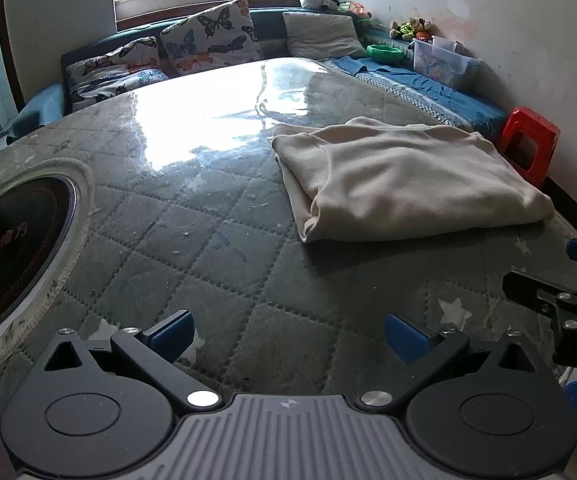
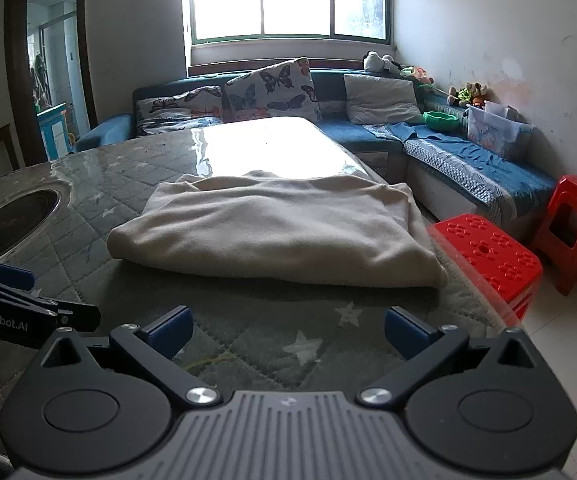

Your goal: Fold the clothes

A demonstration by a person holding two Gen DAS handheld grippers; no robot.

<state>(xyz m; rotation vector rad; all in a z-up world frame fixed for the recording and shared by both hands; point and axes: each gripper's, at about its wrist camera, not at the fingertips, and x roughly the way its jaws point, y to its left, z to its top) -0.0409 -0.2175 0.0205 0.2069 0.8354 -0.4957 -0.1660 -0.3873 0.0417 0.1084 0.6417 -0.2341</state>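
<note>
Both tools (image 1: 288, 336) (image 2: 286, 330) gape empty, short of folded garment (image 2: 276, 228).

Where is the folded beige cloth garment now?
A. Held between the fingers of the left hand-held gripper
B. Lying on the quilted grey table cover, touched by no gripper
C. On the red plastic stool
B: the folded beige cloth garment lies on the quilted grey table cover, and both the left hand-held gripper and the right hand-held gripper are open and empty.
</note>
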